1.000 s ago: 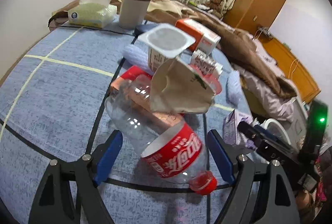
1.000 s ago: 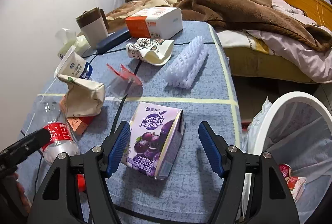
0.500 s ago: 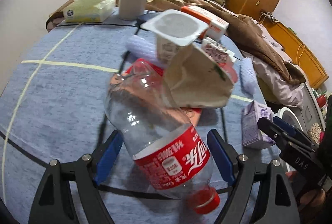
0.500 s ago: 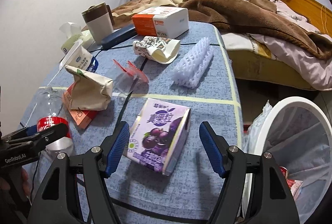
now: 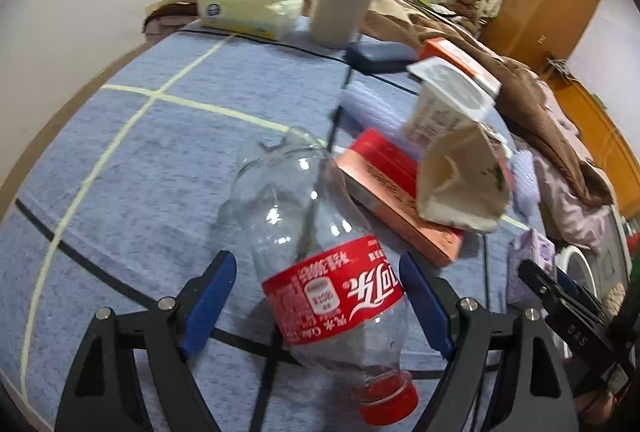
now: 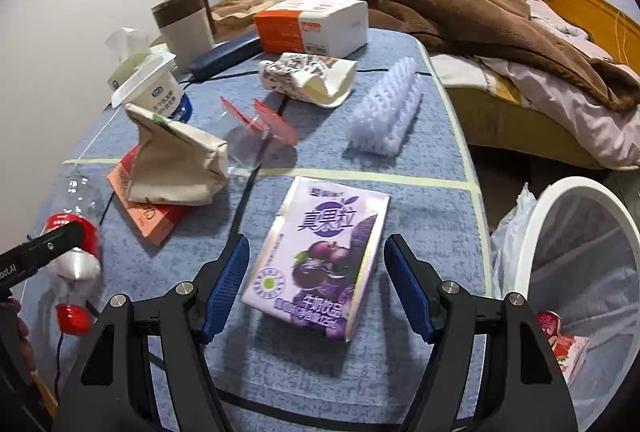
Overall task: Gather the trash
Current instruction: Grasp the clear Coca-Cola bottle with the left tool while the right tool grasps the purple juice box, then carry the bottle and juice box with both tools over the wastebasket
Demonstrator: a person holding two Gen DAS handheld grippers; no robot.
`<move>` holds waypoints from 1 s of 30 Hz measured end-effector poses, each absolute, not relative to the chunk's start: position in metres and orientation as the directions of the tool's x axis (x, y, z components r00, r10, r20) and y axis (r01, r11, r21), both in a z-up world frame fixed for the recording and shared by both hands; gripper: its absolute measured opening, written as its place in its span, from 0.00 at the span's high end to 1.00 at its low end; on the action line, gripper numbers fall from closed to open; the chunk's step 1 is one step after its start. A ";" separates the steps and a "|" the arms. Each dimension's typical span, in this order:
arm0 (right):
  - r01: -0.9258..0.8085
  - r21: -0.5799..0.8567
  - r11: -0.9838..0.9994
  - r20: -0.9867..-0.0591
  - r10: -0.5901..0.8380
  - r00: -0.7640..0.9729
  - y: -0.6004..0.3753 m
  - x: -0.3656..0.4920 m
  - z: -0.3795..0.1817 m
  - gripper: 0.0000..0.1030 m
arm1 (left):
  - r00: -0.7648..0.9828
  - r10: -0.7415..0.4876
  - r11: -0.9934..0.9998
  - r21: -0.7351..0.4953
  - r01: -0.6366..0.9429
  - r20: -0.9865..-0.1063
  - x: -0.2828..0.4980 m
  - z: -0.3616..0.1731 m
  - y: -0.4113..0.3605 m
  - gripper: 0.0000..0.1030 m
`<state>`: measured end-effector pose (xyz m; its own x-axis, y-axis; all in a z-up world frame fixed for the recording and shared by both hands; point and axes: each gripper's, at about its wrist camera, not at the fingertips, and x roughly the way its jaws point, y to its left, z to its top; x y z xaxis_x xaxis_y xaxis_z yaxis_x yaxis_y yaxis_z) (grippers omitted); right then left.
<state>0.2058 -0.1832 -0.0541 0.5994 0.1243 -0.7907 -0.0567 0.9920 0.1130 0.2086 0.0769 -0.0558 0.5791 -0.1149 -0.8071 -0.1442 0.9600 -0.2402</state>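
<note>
An empty clear cola bottle (image 5: pixel 320 272) with a red label and red cap lies on the blue table, cap toward me. My left gripper (image 5: pixel 320 302) is open, its blue pads on either side of the label, not touching. The bottle also shows in the right wrist view (image 6: pixel 74 232). A purple milk-drink carton (image 6: pixel 320 256) lies flat between the open fingers of my right gripper (image 6: pixel 316 288). A white bin (image 6: pixel 576 272) lined with a clear bag stands beside the table at right, with some wrappers inside.
Around the bottle lie a crumpled beige paper bag (image 5: pixel 460 184), a red flat box (image 5: pixel 392 192), a yogurt cup (image 5: pixel 448 104), a squashed paper cup (image 6: pixel 308 76), a white foam net (image 6: pixel 388 112), a clear cup with a red rim (image 6: pixel 260 128). A tissue box (image 5: pixel 248 12), a mug (image 5: pixel 344 8), a bed lie beyond.
My left gripper has swung left and closer round the bottle, which now lies more centred between the fingers. My right gripper has moved in over the purple carton.
</note>
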 end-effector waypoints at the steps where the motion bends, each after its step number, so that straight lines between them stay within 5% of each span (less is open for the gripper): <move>1: -0.049 0.104 0.993 -0.793 0.113 0.599 -0.185 0.206 -0.055 0.31 | 0.575 -0.114 0.955 -0.250 -0.162 -0.810 0.209 -0.057 0.080 0.18; 8: -0.049 0.093 0.995 -0.772 0.102 0.627 -0.187 0.200 -0.052 0.34 | 0.572 -0.162 0.931 -0.317 -0.181 -0.804 0.215 -0.064 0.083 0.28; 9: -0.048 0.093 0.995 -0.773 0.103 0.626 -0.187 0.200 -0.052 0.40 | 0.576 -0.163 0.928 -0.322 -0.186 -0.801 0.215 -0.065 0.083 0.28; 30: -0.075 0.108 0.991 -0.715 0.130 0.687 -0.190 0.182 -0.039 0.41 | 0.644 -0.128 0.977 -0.207 -0.048 -0.754 0.202 -0.042 0.053 0.29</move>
<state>0.1822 -0.1898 -0.0388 0.6869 0.1304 -0.7149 -0.0754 0.9912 0.1084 0.2021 0.0530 -0.0415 0.6442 -0.1281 -0.7541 -0.0476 0.9772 -0.2067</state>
